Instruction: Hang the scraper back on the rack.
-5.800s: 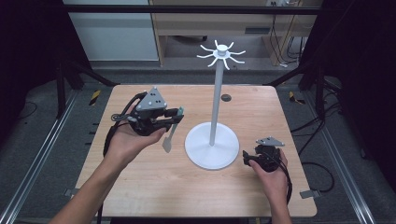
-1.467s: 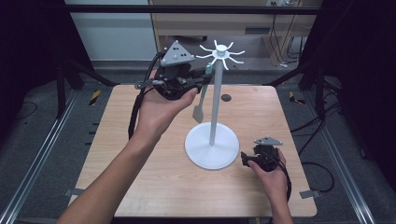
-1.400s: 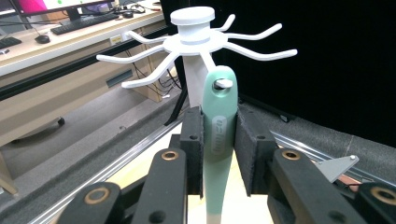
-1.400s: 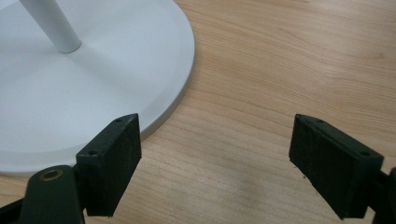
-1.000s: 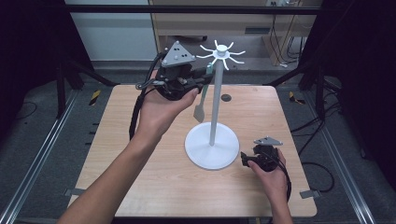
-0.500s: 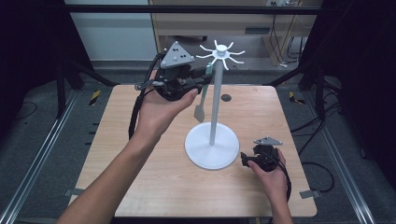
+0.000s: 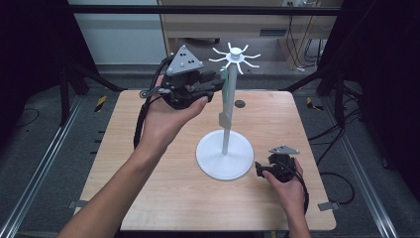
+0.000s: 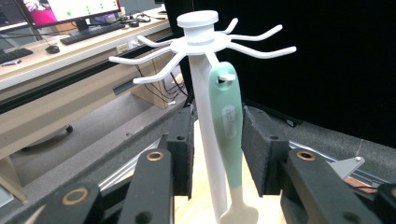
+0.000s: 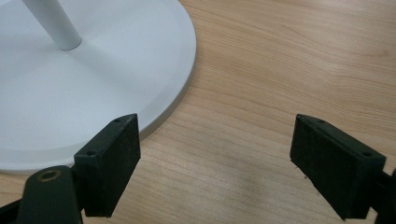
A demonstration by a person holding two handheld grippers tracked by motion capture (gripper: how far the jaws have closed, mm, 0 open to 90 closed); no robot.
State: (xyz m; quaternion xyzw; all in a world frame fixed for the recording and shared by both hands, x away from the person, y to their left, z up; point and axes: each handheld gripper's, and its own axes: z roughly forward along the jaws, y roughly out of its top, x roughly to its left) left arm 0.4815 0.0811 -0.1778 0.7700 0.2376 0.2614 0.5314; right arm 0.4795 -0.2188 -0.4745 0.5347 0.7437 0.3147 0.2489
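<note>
Your left gripper [image 8: 217, 154] has just been letting go: its jaws sit loose beside the green spatula [image 8: 229, 135], which hangs on a hook of the white rack [image 7: 225, 158] at 12 o'clock. Your right gripper [image 9: 215, 163] rests wide apart at 4 o'clock, holding nothing.

Wooden bench [image 7: 148, 198], dark round hole [image 7: 239, 104] in its top, monitor [image 8: 65, 9] and keyboard [image 8: 91, 31] on background desk
</note>
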